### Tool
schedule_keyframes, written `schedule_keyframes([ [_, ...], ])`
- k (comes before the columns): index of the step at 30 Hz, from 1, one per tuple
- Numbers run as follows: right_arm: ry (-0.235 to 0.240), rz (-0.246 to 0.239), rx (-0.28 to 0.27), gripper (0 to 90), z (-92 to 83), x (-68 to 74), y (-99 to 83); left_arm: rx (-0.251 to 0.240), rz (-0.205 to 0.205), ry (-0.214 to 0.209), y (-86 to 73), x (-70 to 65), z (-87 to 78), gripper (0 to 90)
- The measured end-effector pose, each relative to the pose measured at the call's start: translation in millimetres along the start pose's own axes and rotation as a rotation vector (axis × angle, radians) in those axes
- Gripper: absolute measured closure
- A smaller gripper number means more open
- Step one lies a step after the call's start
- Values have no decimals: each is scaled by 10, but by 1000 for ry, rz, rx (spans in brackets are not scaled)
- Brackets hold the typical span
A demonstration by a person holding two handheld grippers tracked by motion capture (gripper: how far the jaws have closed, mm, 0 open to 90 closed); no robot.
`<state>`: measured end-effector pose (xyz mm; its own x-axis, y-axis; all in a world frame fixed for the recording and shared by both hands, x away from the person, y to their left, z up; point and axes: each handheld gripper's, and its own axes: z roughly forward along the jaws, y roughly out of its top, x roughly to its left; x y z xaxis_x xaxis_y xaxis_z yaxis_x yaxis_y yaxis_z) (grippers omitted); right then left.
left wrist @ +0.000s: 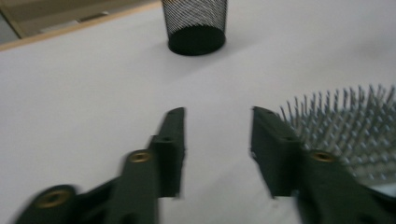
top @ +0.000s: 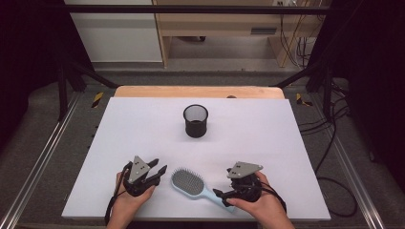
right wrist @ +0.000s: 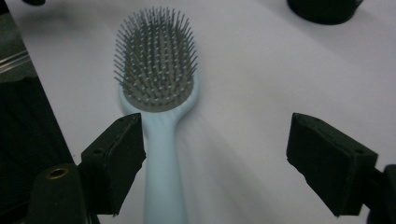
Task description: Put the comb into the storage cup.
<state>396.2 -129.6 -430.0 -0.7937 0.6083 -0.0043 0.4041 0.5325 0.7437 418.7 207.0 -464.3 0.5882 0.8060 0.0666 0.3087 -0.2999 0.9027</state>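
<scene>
Nearest the high camera, two hands come in from the bottom edge, each holding black two-jaw tongs over the white table.

On the left, the left tongs hover just above the table with the jaws parted about halfway and bare table between them. They hold and touch nothing. In the left gripper view, the left tongs have the bristled head of the brush just beside the right-hand jaw, close to it but outside the gap.

Between the two hands lies the pale blue plastic hairbrush with a grey oval bristle pad, flat on the near part of the table, bristles up, its handle slanting toward the right hand.

On the right, the right tongs stand at the end of that handle. In the right gripper view, the right tongs gape wide, and the handle of the hairbrush runs up just beside the left-hand jaw, inside the gap; whether the pad touches it I cannot tell. The far jaw is well clear of the handle, so nothing is clamped.

Farther back, near the table's middle, stands a black wire-mesh cup, upright and well apart from both hands.
</scene>
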Motion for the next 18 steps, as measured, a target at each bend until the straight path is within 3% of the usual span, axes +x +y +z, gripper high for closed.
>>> schedule_keyframes([
  [1, 6, -5, 19, 204, 30, 25, 12, -21, -7, 13, 7, 12, -9, 452],
  [2, 20, -17, 54, 220, 97, 71, 30, -50, -23, 36, 22, 37, -24, 316],
  [6, 45, -30, 118, 311, 229, 148, 47, -77, -49, 60, 22, 71, -47, 113],
  [9, 60, -40, 157, 375, 306, 196, 57, -78, -57, 66, 21, 84, -55, 66],
  [18, 75, -48, 235, 519, 460, 262, 66, -89, -70, 71, 18, 106, -67, 53],
])
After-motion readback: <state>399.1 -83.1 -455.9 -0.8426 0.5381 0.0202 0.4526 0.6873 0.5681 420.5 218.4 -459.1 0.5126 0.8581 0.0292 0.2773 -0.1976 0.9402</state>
